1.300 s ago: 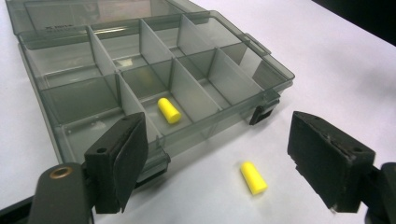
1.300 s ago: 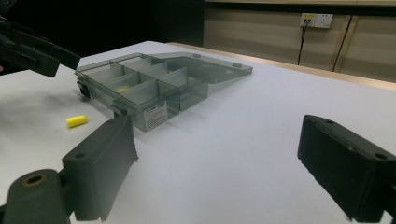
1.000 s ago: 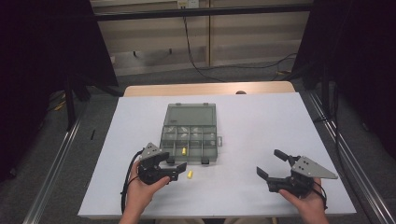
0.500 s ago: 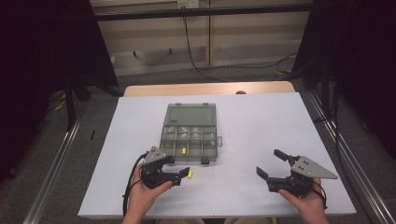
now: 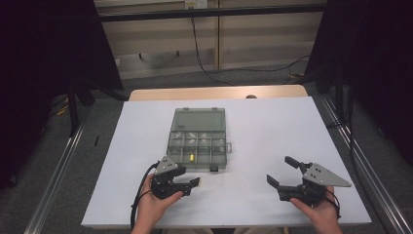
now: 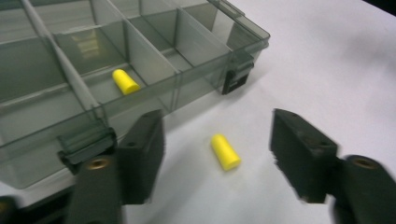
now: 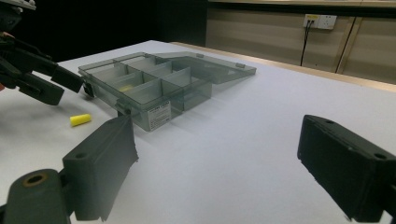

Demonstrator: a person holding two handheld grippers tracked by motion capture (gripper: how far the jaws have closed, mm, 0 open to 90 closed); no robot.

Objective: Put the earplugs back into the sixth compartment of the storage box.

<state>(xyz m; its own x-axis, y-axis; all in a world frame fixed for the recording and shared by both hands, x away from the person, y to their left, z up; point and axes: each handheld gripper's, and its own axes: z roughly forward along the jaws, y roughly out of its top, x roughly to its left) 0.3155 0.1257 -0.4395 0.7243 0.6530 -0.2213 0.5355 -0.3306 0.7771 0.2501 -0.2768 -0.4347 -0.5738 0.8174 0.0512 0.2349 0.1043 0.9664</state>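
Lying on the white tabletop [image 5: 272, 131] near its front edge, a small yellow plug [image 6: 225, 151] is sitting between the two black jaws of the left gripper [image 6: 217, 158], which are standing apart on either side of it with clear gaps and not touching it. Those jaws have just been closing in, with the plug between them. In the high view the left gripper [image 5: 192, 185] is hovering just in front of the clear compartment box [image 5: 197, 139], whose lid is lying open toward the table's far edge. A second yellow plug [image 6: 126, 81] is resting in one of the box's front compartments, beside a divider wall. Toward the front right corner of the tabletop, the right gripper [image 5: 282, 171] is being held well apart from the box, its jaws spread wide and holding nothing. A person's hands are gripping both tools from the front edge.
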